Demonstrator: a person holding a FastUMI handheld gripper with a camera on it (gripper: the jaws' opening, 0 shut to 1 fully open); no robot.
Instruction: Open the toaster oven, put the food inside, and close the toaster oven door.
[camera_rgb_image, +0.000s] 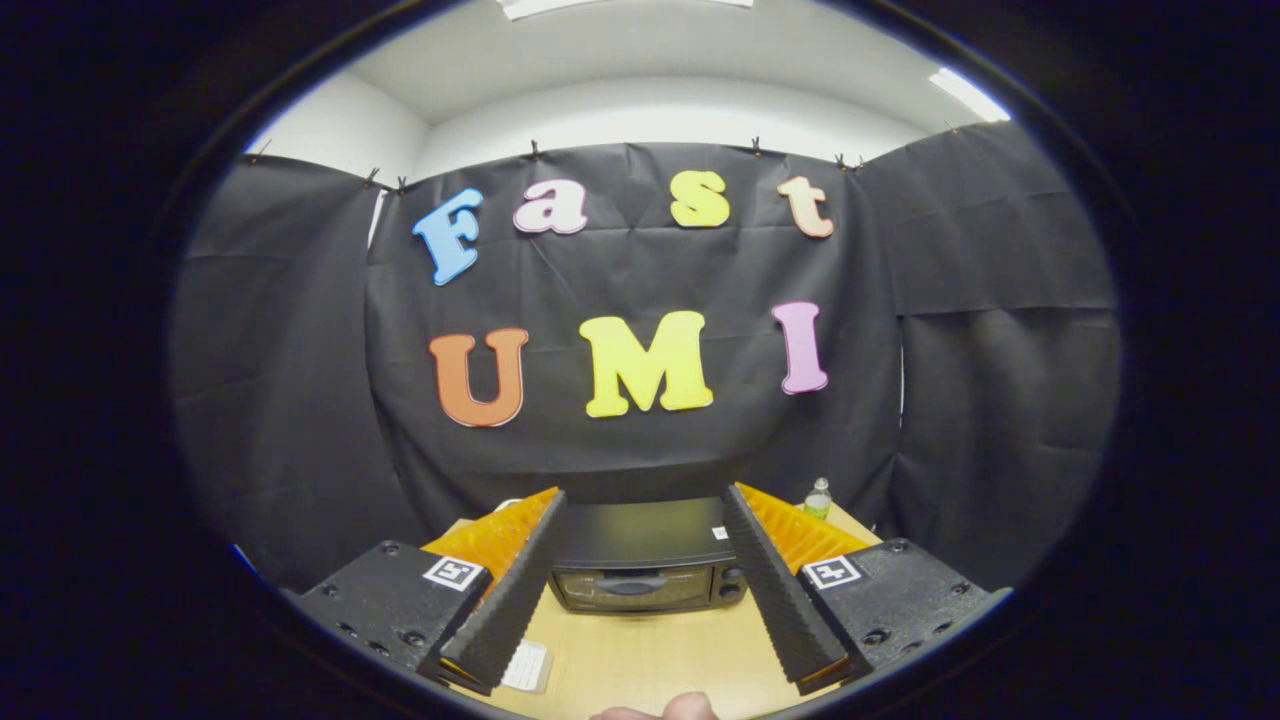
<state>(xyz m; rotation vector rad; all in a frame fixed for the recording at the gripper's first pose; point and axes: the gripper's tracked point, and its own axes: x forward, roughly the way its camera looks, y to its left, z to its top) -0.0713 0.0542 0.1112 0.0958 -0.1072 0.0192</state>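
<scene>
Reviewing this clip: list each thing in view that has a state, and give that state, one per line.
toaster oven: door shut, standing on the table beyond the fingers.
gripper: open, fingers spread wide, nothing between them, aimed at the oven.
bottle: upright, behind the oven to one side; cap on, as far as can be told.
table: bare wood between fingers and oven.

black toaster oven on a light tan wooden table; far right, a pale green bottle.
</scene>
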